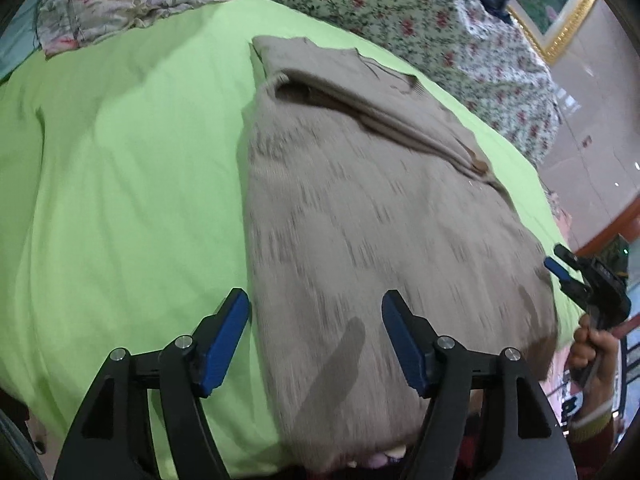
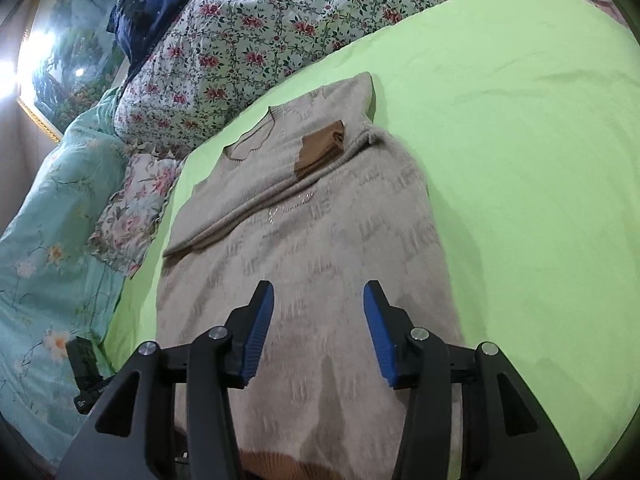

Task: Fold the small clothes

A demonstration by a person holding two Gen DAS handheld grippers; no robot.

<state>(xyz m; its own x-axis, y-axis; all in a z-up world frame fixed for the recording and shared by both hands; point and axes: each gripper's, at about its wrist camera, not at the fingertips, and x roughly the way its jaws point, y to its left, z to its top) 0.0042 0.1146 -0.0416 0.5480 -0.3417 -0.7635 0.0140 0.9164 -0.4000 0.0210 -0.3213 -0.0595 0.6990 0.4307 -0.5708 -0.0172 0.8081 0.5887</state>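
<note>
The knitted sweater (image 2: 304,240) is beige with a faint darker grey-brown pattern across its body, and its folded cuff (image 2: 320,148) is a warmer tan-brown. It lies on a plain lime-green bed sheet (image 2: 520,160). The quilt (image 2: 248,40) is white with red flowers and green leaves; the dark cloth (image 2: 152,8) is navy with tiny white specks. The bedding (image 2: 44,220) is turquoise with pale blossoms. Each hand-held gripper (image 1: 316,312) (image 2: 319,300) is black with blue finger pads (image 1: 226,340).
</note>
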